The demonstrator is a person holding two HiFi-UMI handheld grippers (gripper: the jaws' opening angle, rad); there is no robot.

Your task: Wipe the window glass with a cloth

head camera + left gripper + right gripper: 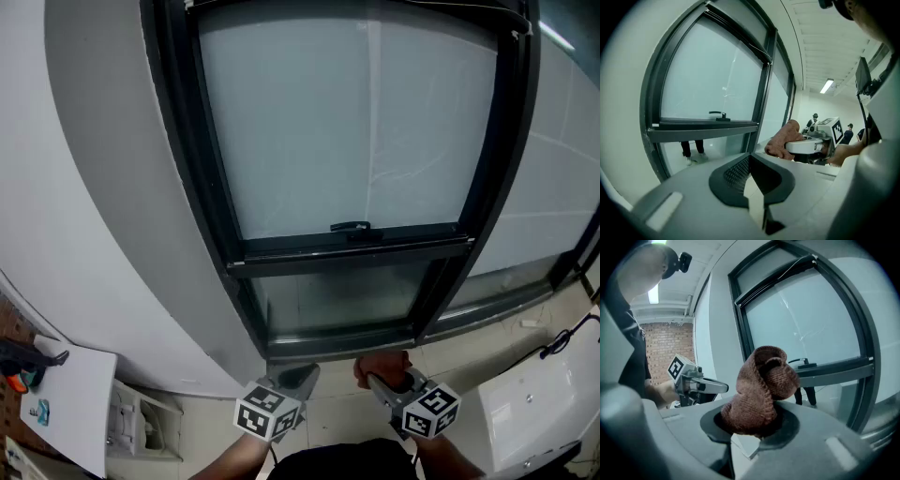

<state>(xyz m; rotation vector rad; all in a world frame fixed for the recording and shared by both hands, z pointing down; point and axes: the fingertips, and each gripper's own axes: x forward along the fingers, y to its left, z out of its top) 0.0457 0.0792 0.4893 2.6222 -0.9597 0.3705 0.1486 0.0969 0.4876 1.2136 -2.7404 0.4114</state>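
Below the window glass (347,122), the right gripper (382,382) pinches a bunched brown cloth (761,390) between its jaws, clear of the pane. Just beside it, the left gripper (302,375) has its jaws together, holding nothing.

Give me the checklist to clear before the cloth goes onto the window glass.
1. Cloth gripped: ok. The right gripper has its jaws shut on the brown cloth, which bunches up above them.
2. Cloth on window glass: not ok. The cloth is held low, short of the pane.
3. Left gripper out of the way: ok. Its jaws are together and empty, and it sits beside the right gripper.
4. Path to the pane: ok. Nothing stands in front of it in the head view.
5. Window latched: cannot tell. The handle lies flat along the frame.
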